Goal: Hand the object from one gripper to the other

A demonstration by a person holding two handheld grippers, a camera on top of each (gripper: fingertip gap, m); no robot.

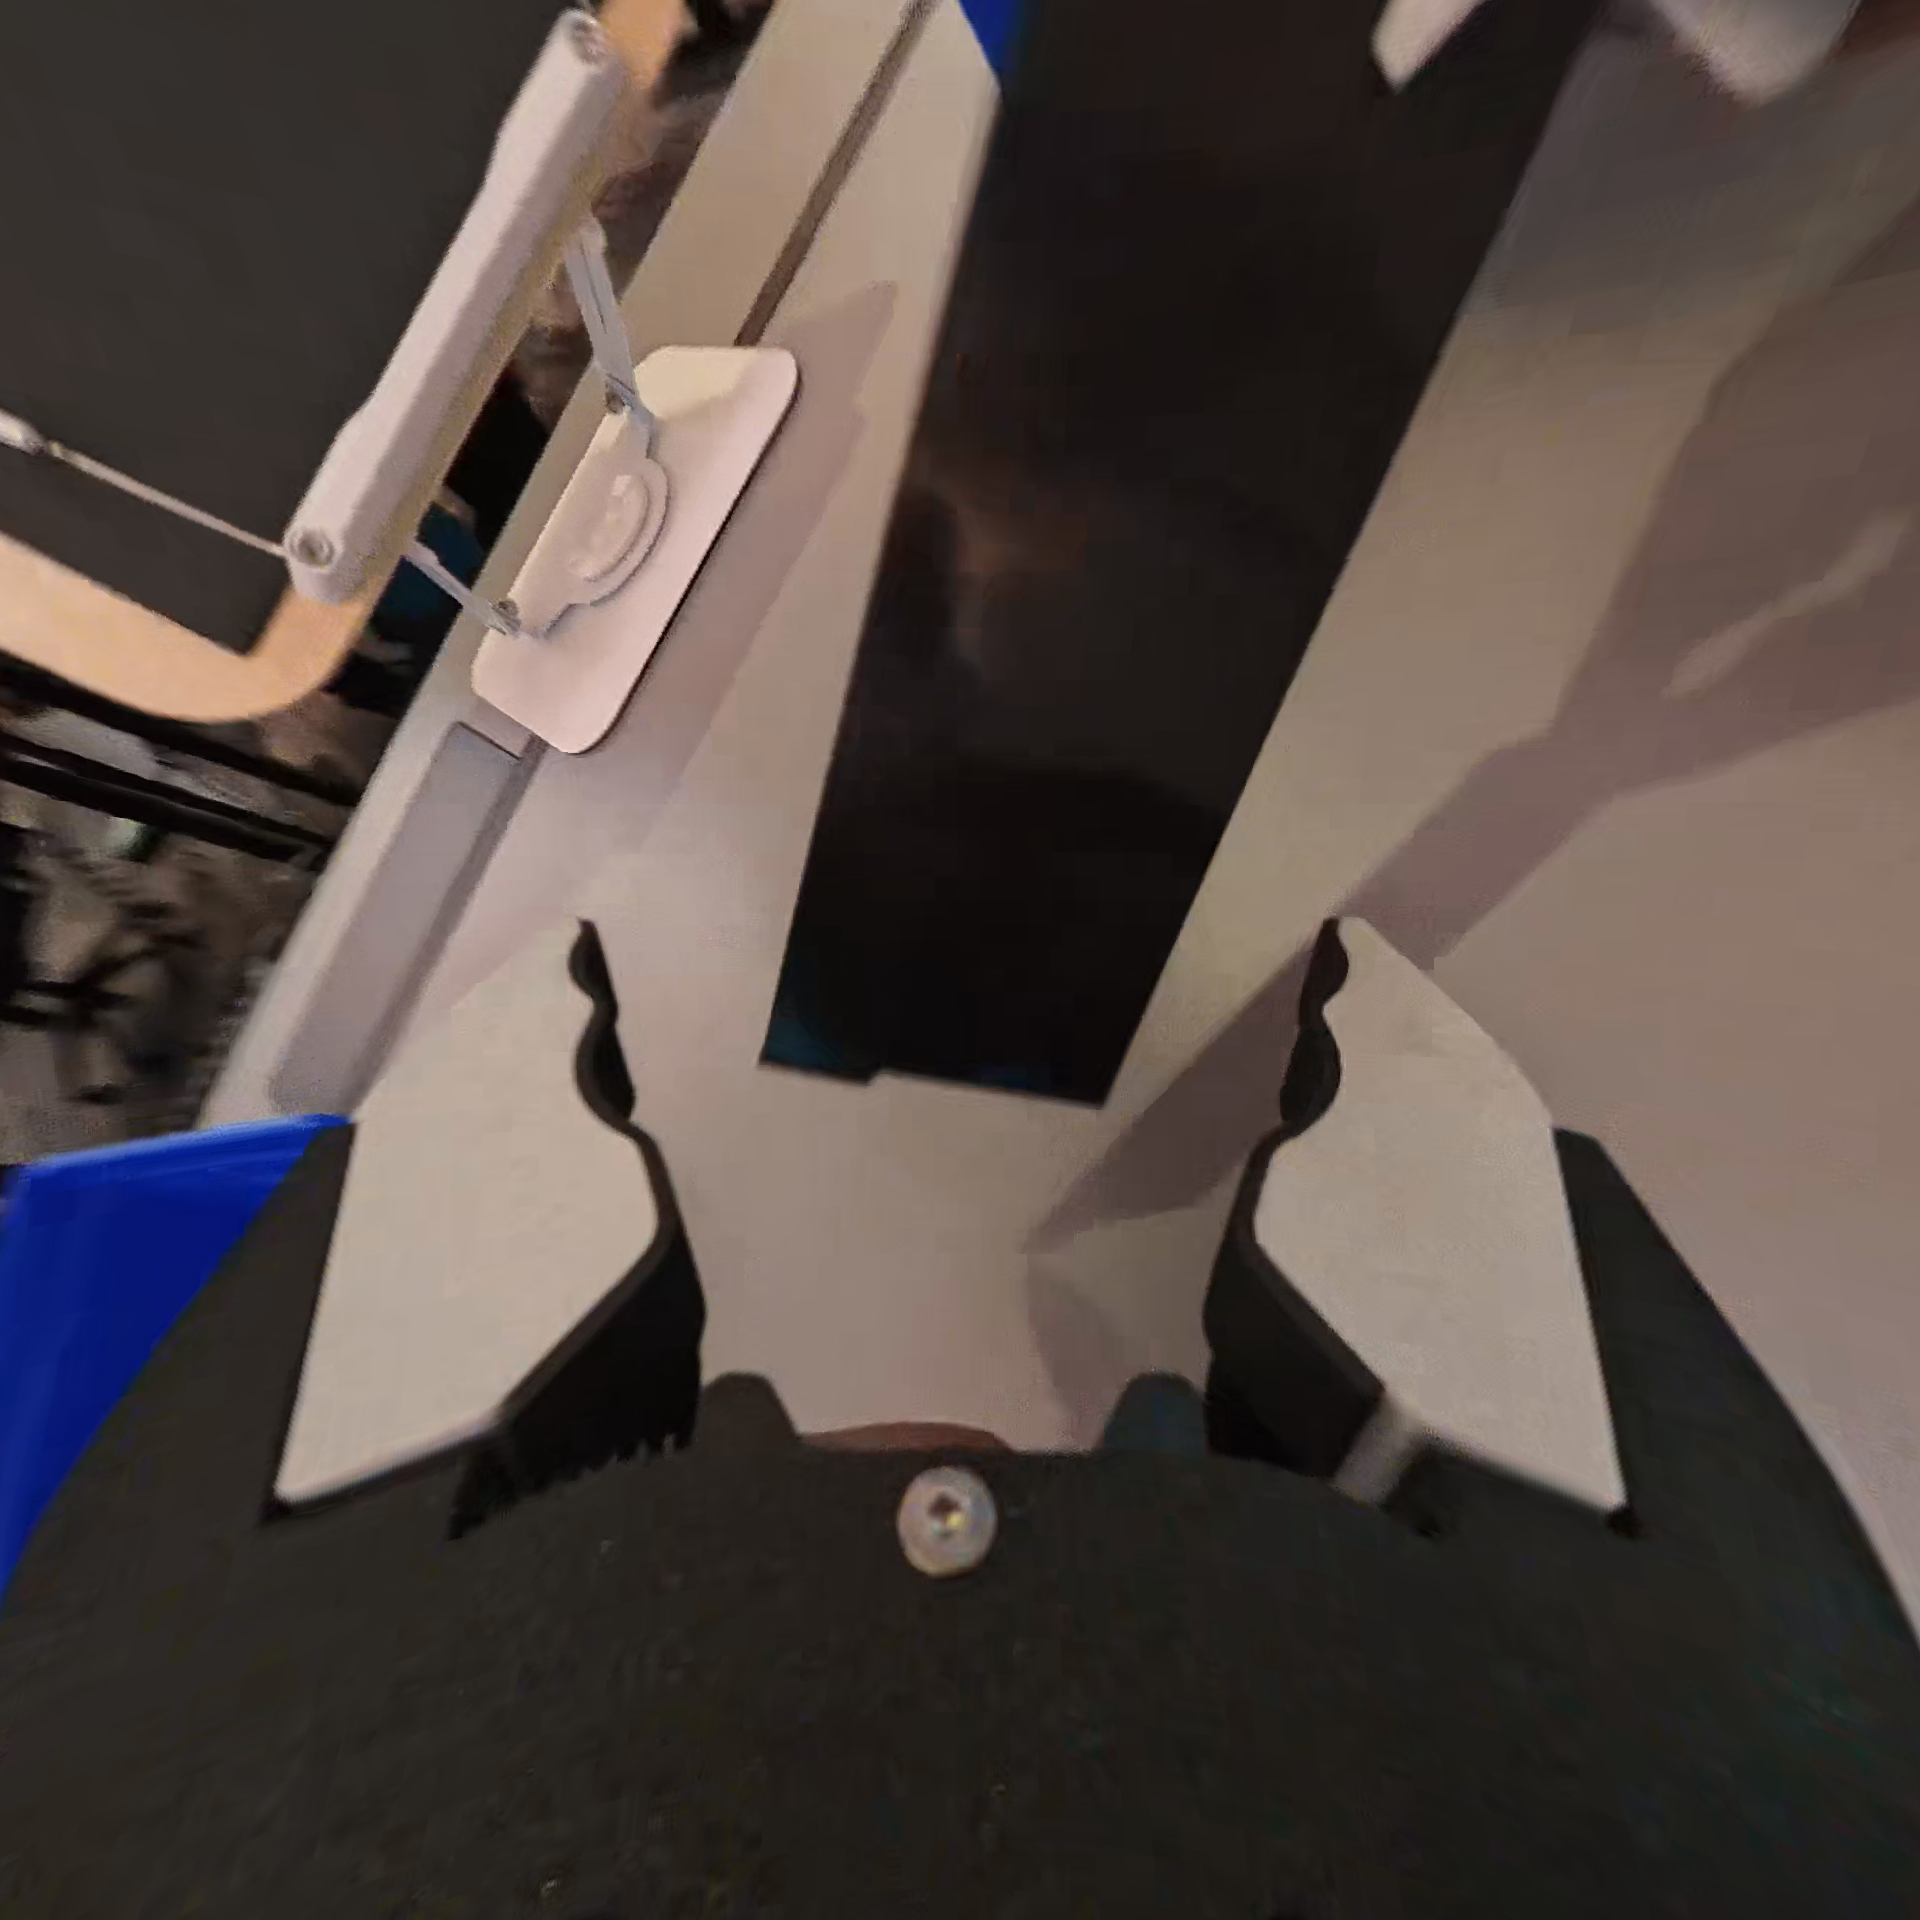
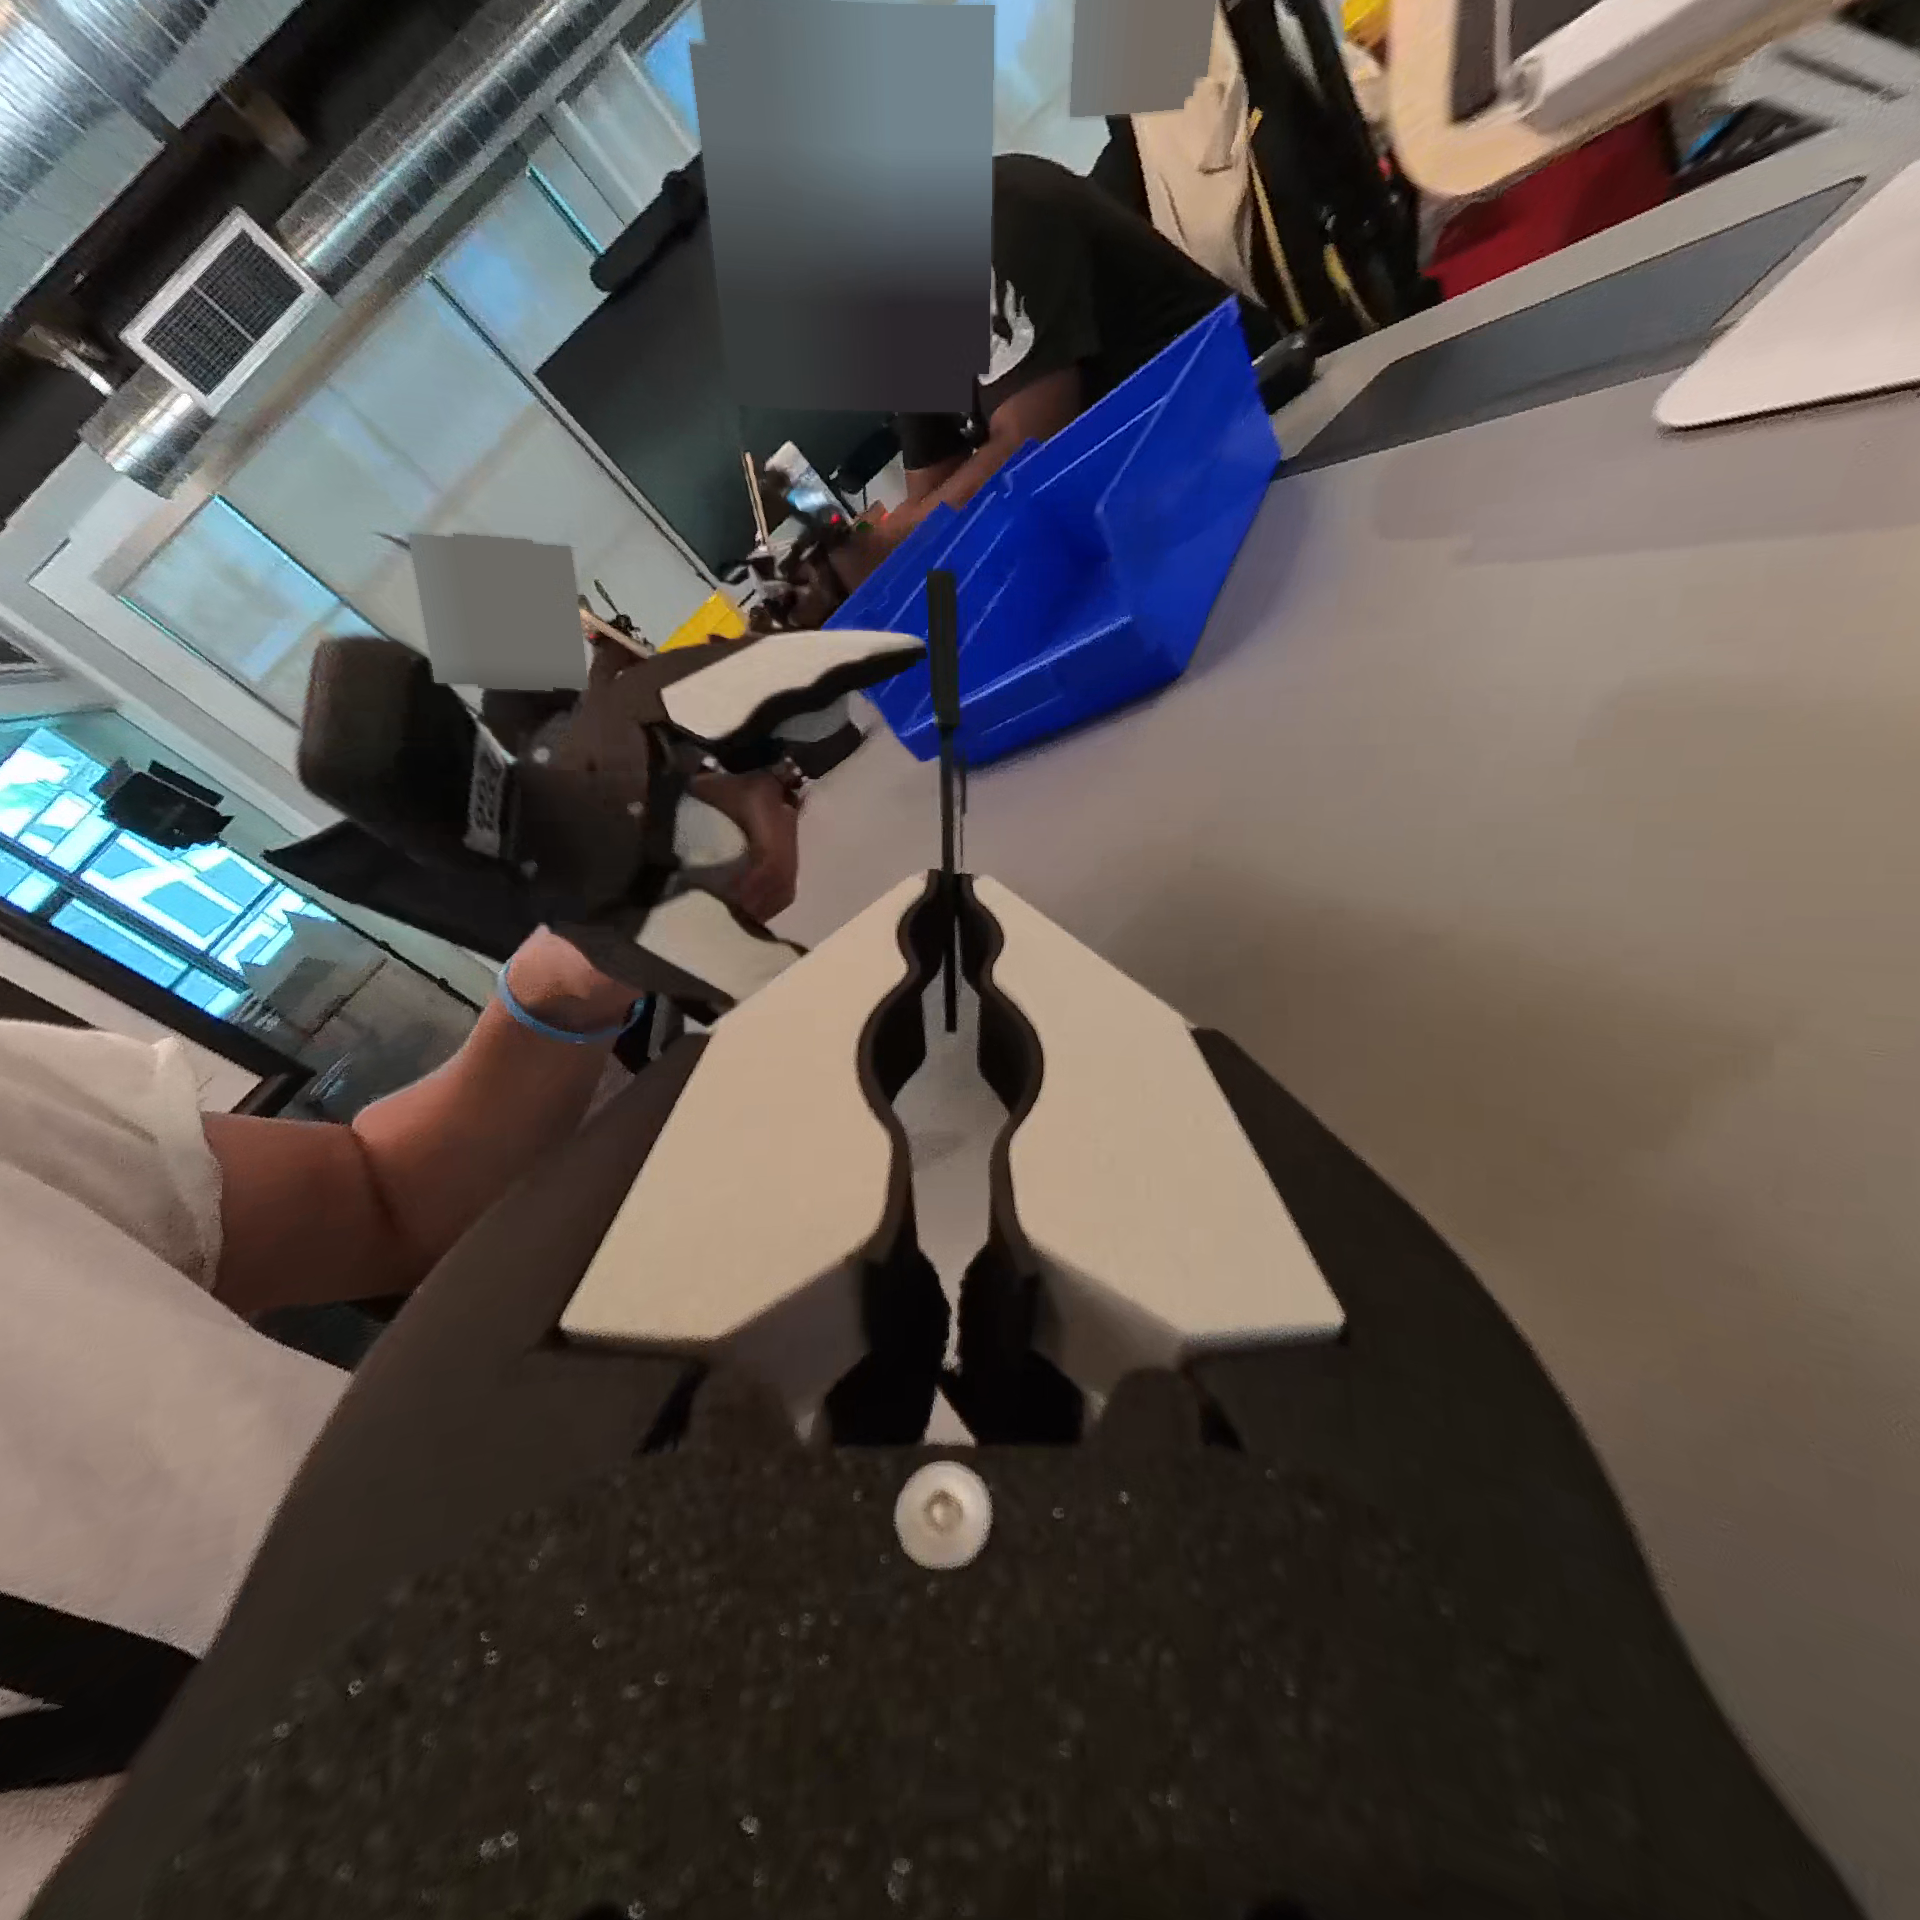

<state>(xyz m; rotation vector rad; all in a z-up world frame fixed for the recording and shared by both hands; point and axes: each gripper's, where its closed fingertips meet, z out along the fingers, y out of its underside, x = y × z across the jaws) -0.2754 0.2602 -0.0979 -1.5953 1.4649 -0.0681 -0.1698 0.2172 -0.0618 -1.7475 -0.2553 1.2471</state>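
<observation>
A slim black rod, thicker along its upper part and thin as a wire below, stands upright in the right gripper, whose grey-faced fingers are pressed together on its lower end at their very tips. The rod rises above the grey worktop, in front of a blue plastic bin that sits farther back on the surface.

Only the right wrist view shows the rod. It also catches the left gripper off to the left, held in a person's hand with a blue band at the wrist, its fingers spread wide and its upper fingertip just beside the rod's upper part; whether they touch cannot be told.

The left wrist view shows that gripper's own fingers well apart with nothing between them, facing a pale surface with a long dark strip. A white rectangular plate with thin metal links lies to the left, and a corner of blue plastic enters at the lower left edge.
</observation>
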